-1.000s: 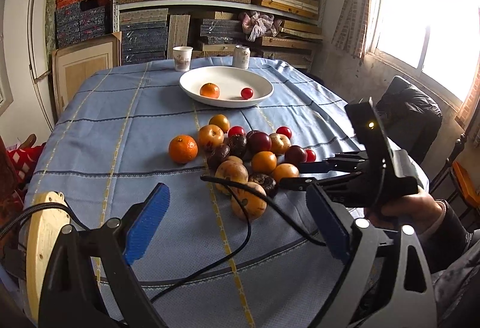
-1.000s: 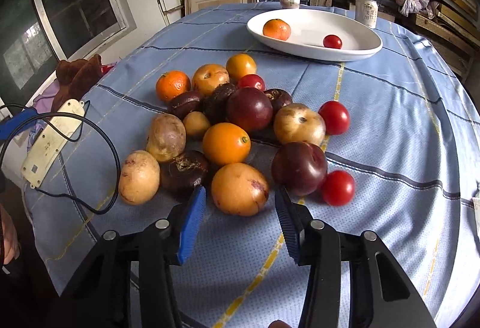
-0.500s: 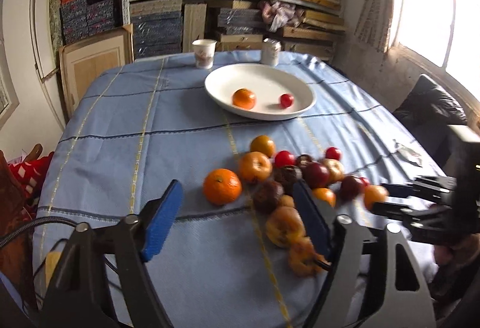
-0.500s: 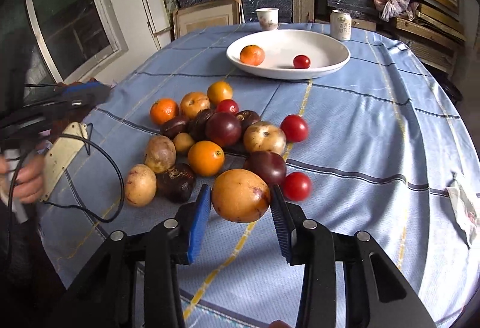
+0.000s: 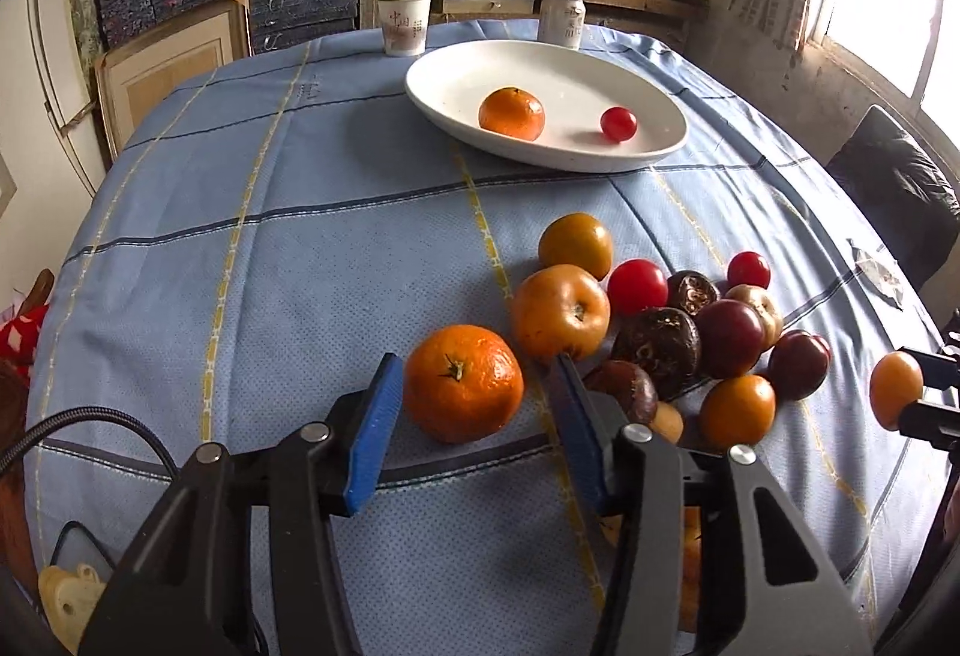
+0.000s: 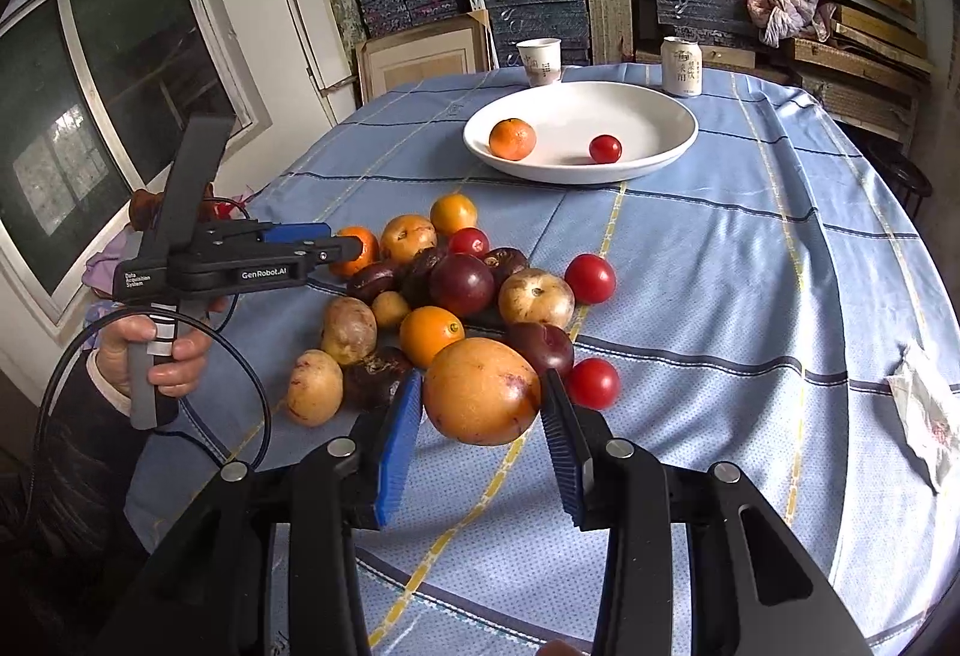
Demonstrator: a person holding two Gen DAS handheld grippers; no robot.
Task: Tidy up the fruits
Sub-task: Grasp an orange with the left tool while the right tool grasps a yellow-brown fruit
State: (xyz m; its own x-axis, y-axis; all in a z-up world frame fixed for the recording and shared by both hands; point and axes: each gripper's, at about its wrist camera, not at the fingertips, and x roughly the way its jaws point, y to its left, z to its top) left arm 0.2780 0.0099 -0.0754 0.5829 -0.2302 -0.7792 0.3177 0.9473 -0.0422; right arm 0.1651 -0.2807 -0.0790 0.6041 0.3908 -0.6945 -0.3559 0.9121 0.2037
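Note:
My right gripper point(image 6: 480, 404) is shut on a large yellow-orange fruit point(image 6: 480, 392) and holds it above the blue tablecloth, in front of the fruit pile point(image 6: 462, 284). It shows at the right edge of the left wrist view point(image 5: 895, 397). My left gripper point(image 5: 474, 386) is open, its blue pads on either side of a tangerine point(image 5: 462, 383) resting on the cloth, with small gaps. The left gripper also shows in the right wrist view point(image 6: 336, 251). A white oval plate point(image 5: 600, 68) at the far side holds a tangerine point(image 5: 512, 113) and a cherry tomato point(image 5: 618, 123).
A paper cup point(image 5: 404, 22) and a drink can point(image 5: 561, 19) stand behind the plate. A crumpled wrapper point(image 6: 921, 410) lies at the right of the table. A black cable point(image 6: 240, 392) and a power strip point(image 5: 66, 602) lie near the left edge. Shelves line the back wall.
My right gripper closed on the yellow-orange fruit and lifted it off the cloth. My left gripper moved forward and down so its pads now flank the tangerine.

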